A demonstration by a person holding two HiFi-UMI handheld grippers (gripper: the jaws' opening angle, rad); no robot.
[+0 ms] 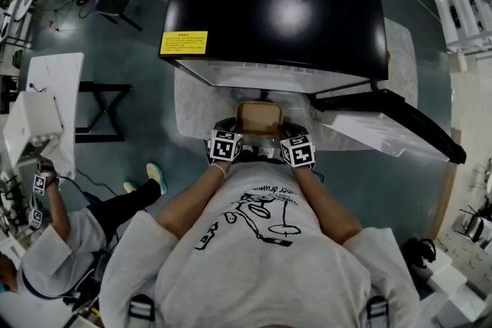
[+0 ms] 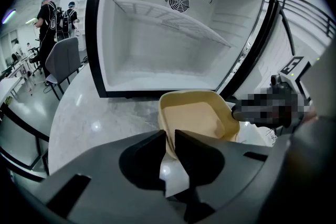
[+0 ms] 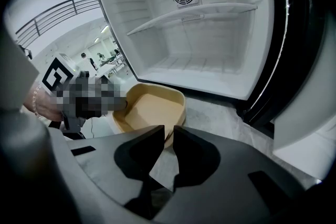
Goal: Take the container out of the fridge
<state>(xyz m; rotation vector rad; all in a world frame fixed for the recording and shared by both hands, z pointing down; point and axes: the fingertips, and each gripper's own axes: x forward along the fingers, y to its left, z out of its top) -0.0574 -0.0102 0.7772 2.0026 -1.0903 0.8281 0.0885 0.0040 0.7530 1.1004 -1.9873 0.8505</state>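
holding container (image 1: pixel 259 119) outside fridge (image 1: pixel 277 4)

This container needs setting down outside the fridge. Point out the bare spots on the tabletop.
Bare marble tabletop lies left of the container, bordered by the fridge front and table edge. A narrower strip lies right, toward the open door. Crowded: the middle, where left gripper and right gripper clamp the container.

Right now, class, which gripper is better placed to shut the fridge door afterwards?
Right, probably: the open door stands on the side of the right gripper, while the left gripper holds the far rim of the container.
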